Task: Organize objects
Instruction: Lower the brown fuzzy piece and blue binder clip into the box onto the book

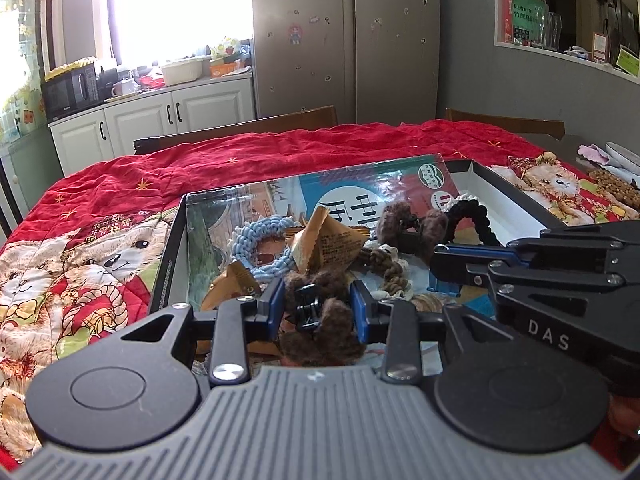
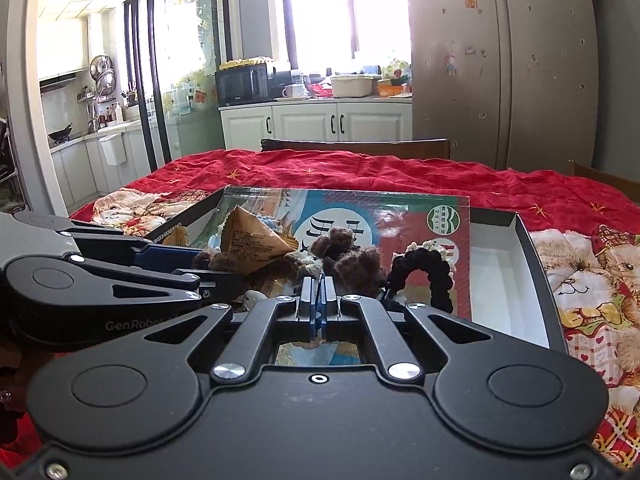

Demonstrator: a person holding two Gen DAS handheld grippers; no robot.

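Left jaws: the left gripper [image 1: 318, 304] stands narrow, its blue pads [image 1: 362, 308] pressed on either side of a fuzzy brown hair claw [image 1: 320, 320], low in the centre of the left wrist view.
Right jaws: the right gripper [image 2: 319, 304] is fully closed, pad against pad, with nothing visible between them.
Held thing: the brown claw has a black plastic spring clip [image 1: 306, 310] at its middle and woolly pile around it; I judge it light, soft outside, stiff at the core.
Where to hold: across the fuzzy body, as now; the pile should grip well, though squeezing the clip's levers could spring it open.
Pile: behind the jaws lie a blue braided ring [image 1: 266, 246], a tan snack packet [image 1: 332, 242], a second brown claw [image 1: 412, 220] and a black scrunchie [image 1: 476, 216], mid-frame.
Packet: probably crinkly and slippery.
Box: all of it sits in a shallow box [image 1: 168, 276] lined with a glossy print.
Cloth: a red bear-print tablecloth [image 1: 80, 240] lies beneath.
Hedge: whether the claw still rests on the pile is hard to tell.
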